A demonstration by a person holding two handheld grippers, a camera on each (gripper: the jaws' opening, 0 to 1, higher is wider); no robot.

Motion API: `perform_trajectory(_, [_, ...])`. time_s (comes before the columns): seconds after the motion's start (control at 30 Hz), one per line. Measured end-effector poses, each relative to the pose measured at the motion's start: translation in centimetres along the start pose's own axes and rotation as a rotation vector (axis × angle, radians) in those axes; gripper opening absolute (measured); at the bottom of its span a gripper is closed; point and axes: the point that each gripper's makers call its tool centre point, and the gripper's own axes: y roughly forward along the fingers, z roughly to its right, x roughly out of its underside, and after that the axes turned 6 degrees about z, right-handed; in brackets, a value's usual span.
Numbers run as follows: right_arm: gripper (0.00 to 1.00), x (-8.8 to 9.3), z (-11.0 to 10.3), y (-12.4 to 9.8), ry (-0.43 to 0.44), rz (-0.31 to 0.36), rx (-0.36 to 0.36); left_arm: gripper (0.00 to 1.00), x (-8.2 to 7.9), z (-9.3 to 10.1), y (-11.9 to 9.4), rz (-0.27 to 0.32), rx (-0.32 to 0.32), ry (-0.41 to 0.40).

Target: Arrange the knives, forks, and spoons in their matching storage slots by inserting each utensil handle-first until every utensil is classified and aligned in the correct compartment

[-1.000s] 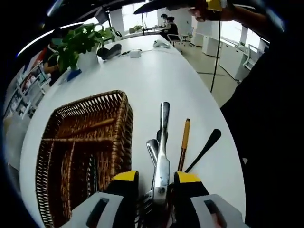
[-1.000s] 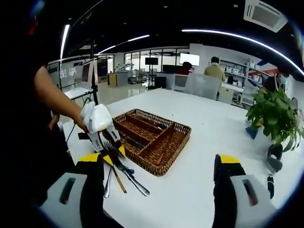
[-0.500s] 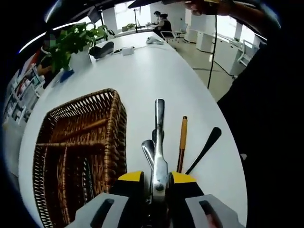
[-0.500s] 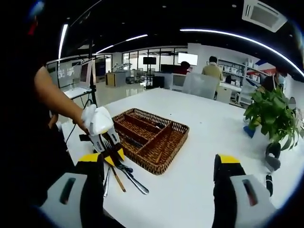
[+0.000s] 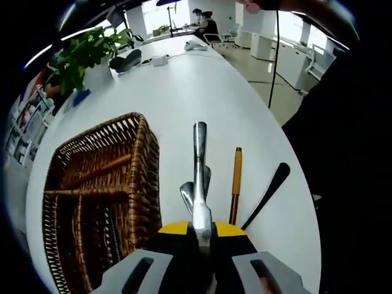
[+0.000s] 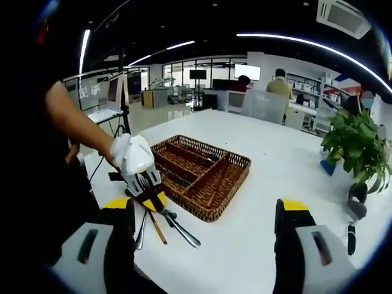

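Observation:
My left gripper (image 5: pixel 196 231) is shut on a silver-handled utensil (image 5: pixel 199 165) whose handle points away from me over the white table. Under it lie two spoon bowls (image 5: pixel 187 193), with a wooden-handled utensil (image 5: pixel 236 177) and a black-handled utensil (image 5: pixel 269 190) to its right. The wicker basket (image 5: pixel 146 165) with its compartments sits just to the left, a dark utensil (image 5: pixel 114 225) lying in one slot. In the right gripper view the left gripper (image 6: pixel 153 199) holds the silver utensil (image 6: pixel 182 231) beside the basket (image 6: pixel 236 187). My right gripper (image 6: pixel 205 226) is open and holds nothing.
A potted plant (image 5: pixel 86 55) (image 6: pixel 358 144) stands at the far end of the table (image 5: pixel 202 86), with small devices near it. The table's edge runs close on the right of the loose cutlery. A person's arm (image 6: pixel 73 122) holds the left gripper. People sit at desks in the background.
My left gripper's jaws, apart a second ago, have shut on the silver utensil's lower end. The right gripper stays open; its view has shifted only slightly.

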Motion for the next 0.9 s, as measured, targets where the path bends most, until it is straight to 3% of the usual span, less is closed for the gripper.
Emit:
perform_trajectory(0.33, [0.92, 0.8, -1.5, 2.5, -0.052, -0.055, -0.098, 0.11, -0.4, 0.0, -0.8, 0.014, 0.012, -0.030])
perform_trajectory(0.43, [0.80, 2.8, -2.9, 3.9, -0.053, -0.106, -0.195, 0.11, -0.8, 0.0, -1.4, 0.014, 0.009, -0.008])
perform_trajectory(0.53, [0.79, 4.4, -3.7, 5.2, -0.091, -0.142, -0.243, 0.11, -1.1, 0.0, -2.2, 0.008, 0.009, 0.010])
perform_trajectory(0.6, [0.73, 5.3, -4.0, 6.0, -0.098, -0.152, -0.269, 0.11, -1.0, 0.2, -2.5, 0.003, 0.012, 0.014])
perform_trajectory(0.77, [0.60, 9.7, -5.9, 8.2, -0.183, -0.266, -0.378, 0.11, -0.7, 0.6, -3.0, -0.008, 0.012, 0.021])
perform_trajectory(0.83, [0.53, 10.5, -6.4, 9.1, -0.204, -0.263, -0.383, 0.11, -0.9, 0.6, -3.4, -0.005, 0.009, 0.017])
perform_trajectory(0.9, [0.47, 11.8, -7.0, 9.8, -0.240, -0.307, -0.403, 0.11, -1.0, 0.6, -3.6, -0.002, 0.006, 0.014])
